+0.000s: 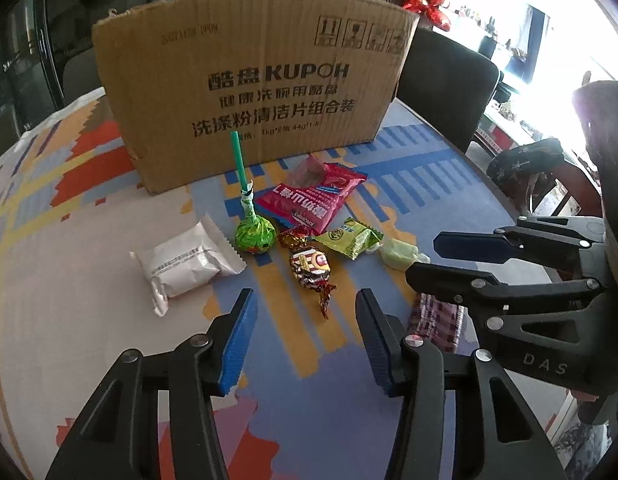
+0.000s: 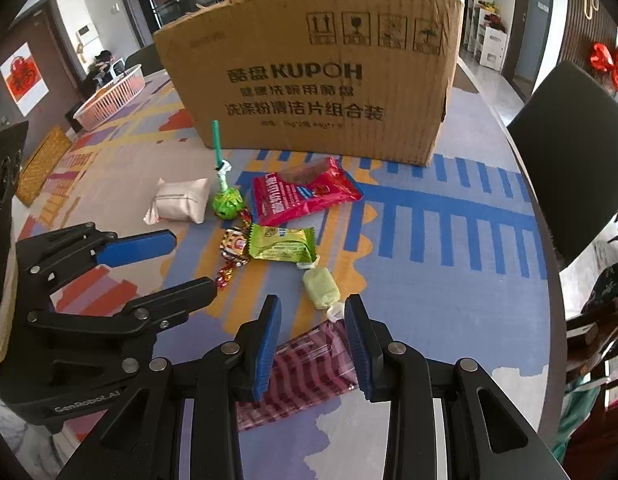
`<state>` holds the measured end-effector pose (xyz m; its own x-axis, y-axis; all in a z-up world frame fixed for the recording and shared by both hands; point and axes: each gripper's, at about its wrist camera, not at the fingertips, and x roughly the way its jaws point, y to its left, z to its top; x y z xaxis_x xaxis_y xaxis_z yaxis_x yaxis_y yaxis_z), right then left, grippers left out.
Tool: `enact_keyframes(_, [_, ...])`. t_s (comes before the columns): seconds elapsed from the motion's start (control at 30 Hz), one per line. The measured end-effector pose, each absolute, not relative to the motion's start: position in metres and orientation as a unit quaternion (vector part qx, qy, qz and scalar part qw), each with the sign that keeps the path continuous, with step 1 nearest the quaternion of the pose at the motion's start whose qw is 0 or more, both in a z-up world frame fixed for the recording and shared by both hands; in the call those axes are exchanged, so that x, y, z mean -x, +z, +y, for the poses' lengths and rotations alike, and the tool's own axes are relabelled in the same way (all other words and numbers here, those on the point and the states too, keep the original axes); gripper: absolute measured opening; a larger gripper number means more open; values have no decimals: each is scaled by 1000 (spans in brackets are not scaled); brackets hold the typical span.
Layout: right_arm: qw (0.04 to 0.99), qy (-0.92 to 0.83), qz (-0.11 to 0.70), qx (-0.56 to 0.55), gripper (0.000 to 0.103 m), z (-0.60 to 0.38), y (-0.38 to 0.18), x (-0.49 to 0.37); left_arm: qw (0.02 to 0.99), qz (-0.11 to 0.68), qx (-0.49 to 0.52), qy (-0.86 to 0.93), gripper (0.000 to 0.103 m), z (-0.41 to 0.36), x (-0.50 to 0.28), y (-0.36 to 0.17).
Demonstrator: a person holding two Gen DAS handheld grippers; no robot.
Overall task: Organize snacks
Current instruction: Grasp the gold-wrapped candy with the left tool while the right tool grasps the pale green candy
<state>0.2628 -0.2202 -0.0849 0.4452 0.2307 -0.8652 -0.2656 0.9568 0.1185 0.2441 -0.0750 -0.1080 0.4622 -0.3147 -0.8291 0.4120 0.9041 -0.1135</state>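
Snacks lie on the patterned tablecloth in front of a cardboard box (image 1: pixel 253 84) (image 2: pixel 313 80): a white packet (image 1: pixel 185 264) (image 2: pixel 181 200), a green lollipop (image 1: pixel 255 236) (image 2: pixel 227 204), a red packet (image 1: pixel 313 196) (image 2: pixel 305 192), a gold-wrapped candy (image 1: pixel 311 268) (image 2: pixel 233 248), a green packet (image 1: pixel 349 236) (image 2: pixel 281 244) and a pale green candy (image 1: pixel 401 254) (image 2: pixel 321 288). My left gripper (image 1: pixel 305 340) (image 2: pixel 189 258) is open and empty, just short of the gold candy. My right gripper (image 2: pixel 311 340) (image 1: pixel 423 258) is open, its jaws on either side of a purple striped packet (image 2: pixel 305 372) (image 1: pixel 433 320).
A white slatted basket (image 2: pixel 113 96) sits at the far left of the table. Dark chairs (image 1: pixel 445 84) (image 2: pixel 569 152) stand at the table's right edge. A yellow mat (image 2: pixel 41 164) lies at the left.
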Motion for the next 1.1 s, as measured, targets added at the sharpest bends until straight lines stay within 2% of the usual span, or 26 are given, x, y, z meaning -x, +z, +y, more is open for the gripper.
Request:
enact_keyframes(0.63, [843, 147, 517, 13, 33, -219, -101, -284, 847, 493, -21, -197, 40, -80, -276, -123])
enact_keyframes(0.8, [841, 148, 520, 12, 29, -216, -104, -285, 848, 492, -21, -195, 36, -81, -277, -123])
enact_keyframes(0.9, [843, 145, 518, 17, 22, -215, -106, -284, 847, 494, -26, -196, 24, -82, -277, -123])
enact_keyframes(1.1, [846, 145, 513, 17, 21, -213, -105, -282, 845, 496, -22, -198, 23, -84, -276, -124])
